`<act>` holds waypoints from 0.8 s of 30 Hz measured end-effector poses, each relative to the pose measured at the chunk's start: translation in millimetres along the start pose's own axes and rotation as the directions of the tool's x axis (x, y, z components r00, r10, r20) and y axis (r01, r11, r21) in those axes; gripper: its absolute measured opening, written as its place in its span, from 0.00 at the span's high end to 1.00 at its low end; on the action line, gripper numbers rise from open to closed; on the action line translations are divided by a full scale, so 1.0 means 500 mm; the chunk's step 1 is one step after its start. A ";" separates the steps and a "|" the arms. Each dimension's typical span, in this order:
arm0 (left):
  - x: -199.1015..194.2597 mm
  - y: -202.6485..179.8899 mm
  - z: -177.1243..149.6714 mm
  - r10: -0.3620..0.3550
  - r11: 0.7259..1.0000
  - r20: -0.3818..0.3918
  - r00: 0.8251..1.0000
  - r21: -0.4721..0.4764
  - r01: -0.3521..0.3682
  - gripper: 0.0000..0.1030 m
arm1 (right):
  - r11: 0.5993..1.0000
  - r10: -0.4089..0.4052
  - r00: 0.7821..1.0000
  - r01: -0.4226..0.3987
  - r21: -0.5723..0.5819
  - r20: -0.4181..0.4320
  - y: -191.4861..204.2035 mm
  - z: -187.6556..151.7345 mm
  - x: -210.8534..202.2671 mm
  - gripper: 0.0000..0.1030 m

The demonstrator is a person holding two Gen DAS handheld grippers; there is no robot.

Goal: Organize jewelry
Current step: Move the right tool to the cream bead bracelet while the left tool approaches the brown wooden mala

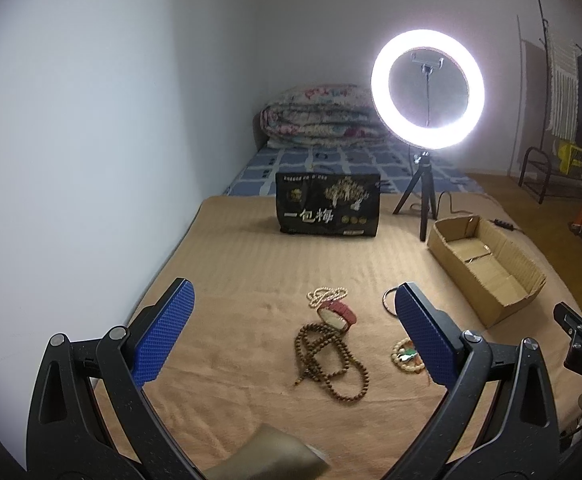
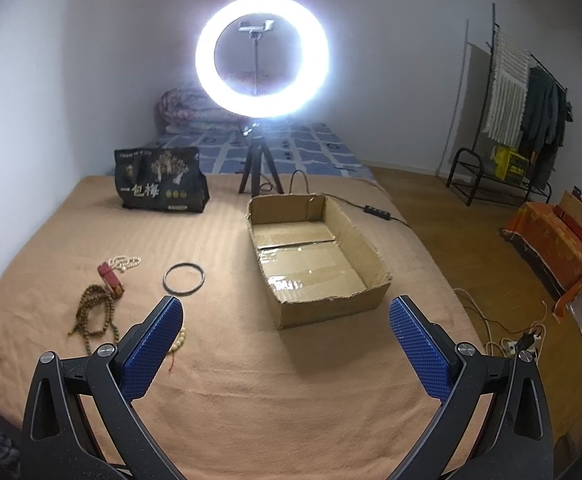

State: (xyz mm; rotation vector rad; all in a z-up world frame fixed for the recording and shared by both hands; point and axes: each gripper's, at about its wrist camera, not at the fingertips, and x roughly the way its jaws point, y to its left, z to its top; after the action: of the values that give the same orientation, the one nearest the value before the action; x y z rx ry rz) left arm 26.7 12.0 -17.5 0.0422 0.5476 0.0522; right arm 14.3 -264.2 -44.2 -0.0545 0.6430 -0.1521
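Tan blanket [image 2: 291, 380] on bed: wooden beads [image 1: 327, 360], pearl strand [image 1: 327, 294], bangle [image 2: 183, 277] near left edge, light, slippery; pinch bunched strands. Box [image 2: 371, 276] empty. Left claw [image 1: 291, 336], right claw [image 2: 287, 344] wide, unloaded.

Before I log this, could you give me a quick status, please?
Both claws, left and right, open, empty. Jewelry loose on blanket; cardboard box empty. Nothing in the way.

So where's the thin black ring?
In the right wrist view, the thin black ring lies flat on the tan blanket, between the red watch and the cardboard box.
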 end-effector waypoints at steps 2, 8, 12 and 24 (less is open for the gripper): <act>0.017 0.006 0.000 0.004 1.000 -0.027 1.000 -0.002 -0.004 0.01 | 1.000 0.013 1.000 -0.013 -0.028 -0.012 0.009 -0.002 0.012 0.00; 0.081 0.027 -0.005 -0.007 1.000 -0.138 0.990 -0.007 0.006 0.01 | 0.983 0.131 0.986 -0.143 -0.117 -0.104 0.060 -0.006 0.070 0.00; 0.128 0.047 -0.013 -0.032 0.999 -0.212 0.977 -0.023 0.028 0.03 | 0.965 0.186 0.963 -0.216 -0.151 -0.193 0.089 0.000 0.132 0.00; 0.301 0.084 -0.087 -0.124 0.990 -0.496 0.860 -0.116 0.076 0.30 | 0.918 0.291 0.877 -0.368 -0.145 -0.384 0.120 -0.017 0.247 0.14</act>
State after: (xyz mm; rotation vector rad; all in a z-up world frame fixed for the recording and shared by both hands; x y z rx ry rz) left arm 130.5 64.4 -130.6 -0.0943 1.0713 -0.0149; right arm 114.1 -224.7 -129.9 -0.1256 1.0204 0.2497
